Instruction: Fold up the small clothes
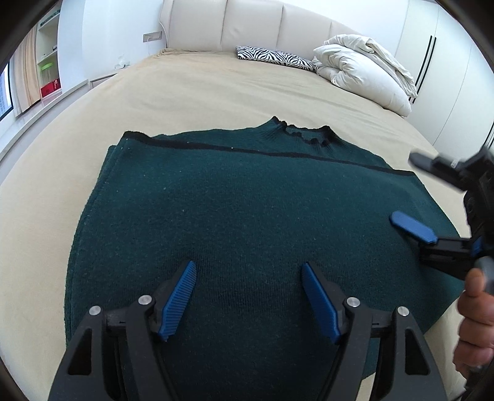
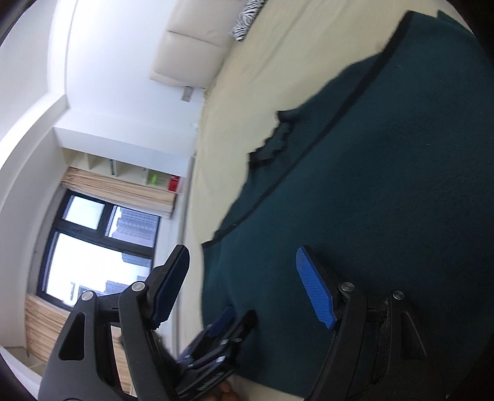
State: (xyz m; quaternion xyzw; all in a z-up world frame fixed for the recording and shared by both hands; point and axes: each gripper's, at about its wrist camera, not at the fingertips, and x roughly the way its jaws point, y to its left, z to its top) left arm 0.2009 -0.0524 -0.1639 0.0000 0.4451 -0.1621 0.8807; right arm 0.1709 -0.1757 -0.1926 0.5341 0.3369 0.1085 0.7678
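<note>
One dark green sweater (image 1: pixel 247 222) is lying flat, folded, filling the centre of the left wrist frame on the beige bed (image 1: pixel 216 89). Left gripper (image 1: pixel 248 296) is hovering over its near edge at bottom centre, jaws wide, nothing between them. Right gripper (image 1: pixel 413 191) is sitting at the right edge, jaws apart and empty, one hand (image 1: pixel 475 324) behind it. Upper right: one rolled white duvet (image 1: pixel 364 68), one zebra-print pillow (image 1: pixel 274 57). Nothing is blocking the sweater.

We see open beige bedspread (image 1: pixel 216 92) on every side of the dark green sweater (image 1: pixel 247 216); a zebra-print pillow (image 1: pixel 274 57) and bundled white duvet (image 1: pixel 364 68) crowd only the far headboard (image 1: pixel 247 27) end.
</note>
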